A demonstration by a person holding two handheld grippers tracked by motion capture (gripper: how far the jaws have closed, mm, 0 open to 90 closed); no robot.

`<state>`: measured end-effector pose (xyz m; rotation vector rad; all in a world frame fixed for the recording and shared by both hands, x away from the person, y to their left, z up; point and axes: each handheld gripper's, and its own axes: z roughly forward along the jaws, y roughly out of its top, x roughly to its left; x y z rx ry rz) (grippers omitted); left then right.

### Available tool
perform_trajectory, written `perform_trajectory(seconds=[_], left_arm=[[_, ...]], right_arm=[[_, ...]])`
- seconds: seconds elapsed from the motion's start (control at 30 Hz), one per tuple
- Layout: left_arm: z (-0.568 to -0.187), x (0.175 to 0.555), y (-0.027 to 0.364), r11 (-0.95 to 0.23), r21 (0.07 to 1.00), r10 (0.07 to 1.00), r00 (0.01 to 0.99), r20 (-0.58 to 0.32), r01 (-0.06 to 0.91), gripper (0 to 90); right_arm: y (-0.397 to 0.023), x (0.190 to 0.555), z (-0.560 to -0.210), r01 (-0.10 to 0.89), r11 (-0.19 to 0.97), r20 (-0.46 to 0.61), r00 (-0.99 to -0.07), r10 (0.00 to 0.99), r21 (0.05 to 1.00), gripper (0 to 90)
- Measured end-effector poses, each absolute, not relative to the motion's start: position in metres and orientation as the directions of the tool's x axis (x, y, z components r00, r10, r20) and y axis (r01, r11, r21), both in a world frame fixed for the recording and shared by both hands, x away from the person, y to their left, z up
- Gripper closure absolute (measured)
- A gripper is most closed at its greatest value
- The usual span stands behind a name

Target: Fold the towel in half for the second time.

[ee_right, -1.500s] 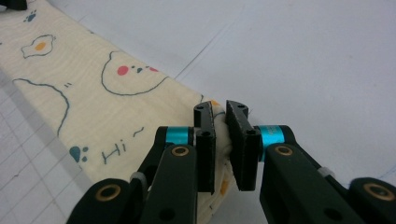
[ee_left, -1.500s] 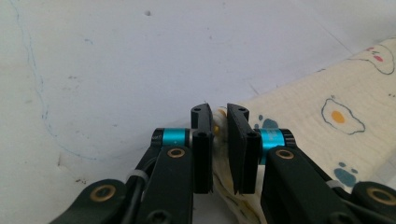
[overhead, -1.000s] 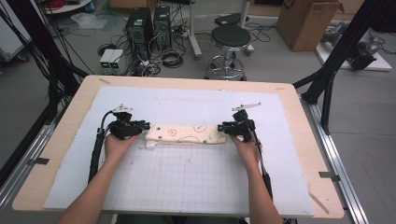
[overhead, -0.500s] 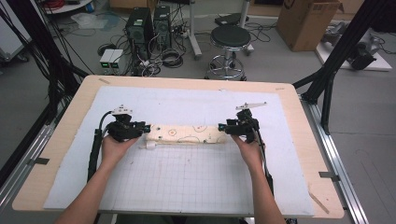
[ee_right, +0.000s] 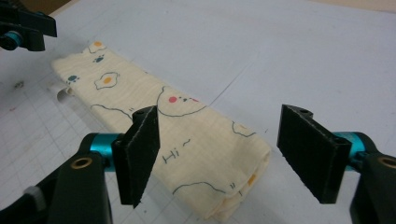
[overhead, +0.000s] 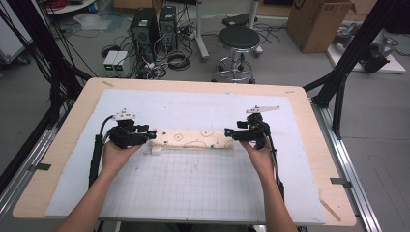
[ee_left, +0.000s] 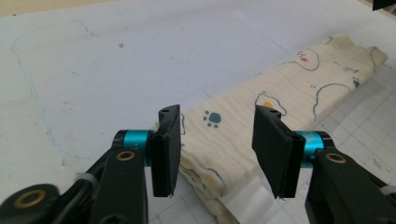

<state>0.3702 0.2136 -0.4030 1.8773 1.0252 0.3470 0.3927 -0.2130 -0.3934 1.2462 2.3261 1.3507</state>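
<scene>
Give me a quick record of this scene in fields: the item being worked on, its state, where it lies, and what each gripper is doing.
item: folded cloth, cream with egg, paw and bear prints
state: folded into a long narrow strip, lying flat
location: on the white grid mat that covers the wooden table
left gripper: at the cloth's left end, jaws just opened, astride the end, pads not pressing it
right gripper: at the cloth's right end, jaws just opened, pads clear of it
extra: white tag sticks out near the left end
</scene>
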Motion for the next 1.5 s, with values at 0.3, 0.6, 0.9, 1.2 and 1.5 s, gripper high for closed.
perform_trajectory(seconds=[0.3, 0.6, 0.9, 1.2, 1.5], left_arm=[[-0.397, 0.364, 0.212, -0.219, 0.847, 0.756, 0.633, -0.167, 0.485, 37.9], [-0.395, 0.360, 0.213, -0.229, 0.849, 0.751, 0.641, -0.157, 0.476, 32.9], [-0.394, 0.357, 0.214, -0.229, 0.851, 0.752, 0.641, -0.153, 0.472, 30.9], [-0.392, 0.350, 0.217, -0.241, 0.857, 0.746, 0.652, -0.136, 0.455, 30.3], [-0.392, 0.342, 0.223, -0.243, 0.860, 0.749, 0.650, -0.128, 0.450, 28.6]], right_arm=[[-0.214, 0.386, -0.388, 0.562, 0.231, 0.235, -0.634, 0.736, 0.794, 21.2], [-0.219, 0.379, -0.389, 0.551, 0.216, 0.228, -0.627, 0.745, 0.806, 15.9], [-0.221, 0.374, -0.393, 0.552, 0.218, 0.216, -0.615, 0.758, 0.805, 12.8], [-0.220, 0.368, -0.390, 0.546, 0.233, 0.208, -0.626, 0.751, 0.805, 12.6], [-0.218, 0.360, -0.388, 0.529, 0.254, 0.185, -0.640, 0.746, 0.810, 12.6]])
